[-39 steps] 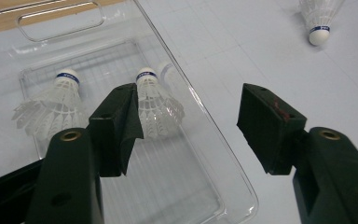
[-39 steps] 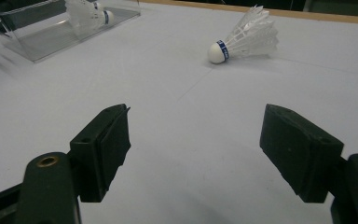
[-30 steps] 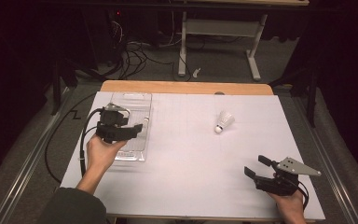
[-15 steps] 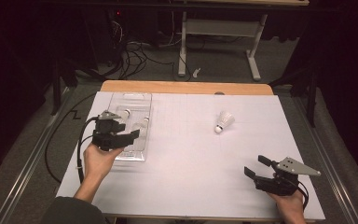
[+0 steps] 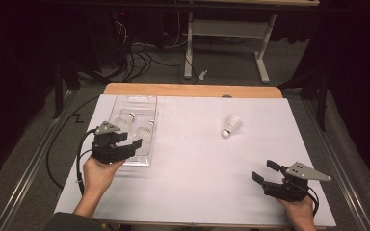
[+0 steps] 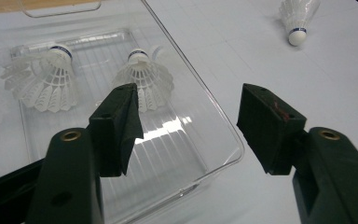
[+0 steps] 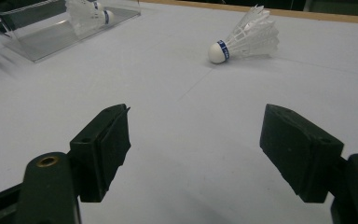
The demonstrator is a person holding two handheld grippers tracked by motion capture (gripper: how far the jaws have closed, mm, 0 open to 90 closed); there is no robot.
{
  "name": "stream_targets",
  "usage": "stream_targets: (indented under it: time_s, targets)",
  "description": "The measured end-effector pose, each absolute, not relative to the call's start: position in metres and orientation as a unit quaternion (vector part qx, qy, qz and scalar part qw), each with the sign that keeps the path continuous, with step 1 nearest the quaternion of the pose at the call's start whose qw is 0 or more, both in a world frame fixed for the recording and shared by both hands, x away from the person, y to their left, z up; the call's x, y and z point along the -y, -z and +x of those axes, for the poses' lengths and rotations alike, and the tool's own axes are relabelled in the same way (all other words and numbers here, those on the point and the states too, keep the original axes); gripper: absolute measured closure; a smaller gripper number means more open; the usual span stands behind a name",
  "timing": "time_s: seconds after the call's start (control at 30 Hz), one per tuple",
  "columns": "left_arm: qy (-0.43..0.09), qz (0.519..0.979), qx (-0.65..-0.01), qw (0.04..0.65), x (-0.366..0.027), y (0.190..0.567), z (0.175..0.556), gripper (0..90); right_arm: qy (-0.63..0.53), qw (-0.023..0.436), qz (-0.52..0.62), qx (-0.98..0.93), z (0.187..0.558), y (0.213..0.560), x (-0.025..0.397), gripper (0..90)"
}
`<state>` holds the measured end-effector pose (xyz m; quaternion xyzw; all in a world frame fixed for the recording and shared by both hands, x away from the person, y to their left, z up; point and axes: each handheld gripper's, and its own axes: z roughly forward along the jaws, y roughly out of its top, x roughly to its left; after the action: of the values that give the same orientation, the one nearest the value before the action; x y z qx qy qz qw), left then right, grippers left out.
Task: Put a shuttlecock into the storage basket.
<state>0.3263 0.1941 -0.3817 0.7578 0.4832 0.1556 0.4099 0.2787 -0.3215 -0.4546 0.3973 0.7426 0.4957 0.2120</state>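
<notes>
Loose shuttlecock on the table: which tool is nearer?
Right. The right tool sits open at the near edge, apart from the loose shuttlecock. The left tool is farther off, open over the clear tray.

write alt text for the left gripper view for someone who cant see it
Open black tongs hang over the near end of a clear plastic tray on a white table, holding nothing. Two white shuttlecocks lie inside the tray, one at the left and one nearer the middle. A third shuttlecock lies on the table at upper right.
</notes>
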Motion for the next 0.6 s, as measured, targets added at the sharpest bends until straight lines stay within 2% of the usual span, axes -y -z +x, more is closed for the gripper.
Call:
stream_targets:
  time_s: [0.6]
  targets:
    - [-0.166, 0.747, -0.474, 0.436, -0.198, 0.399, 0.306, 39.9, -0.497, 0.214, 0.398, -0.741, 0.278, 0.454, 0.322, 24.5]
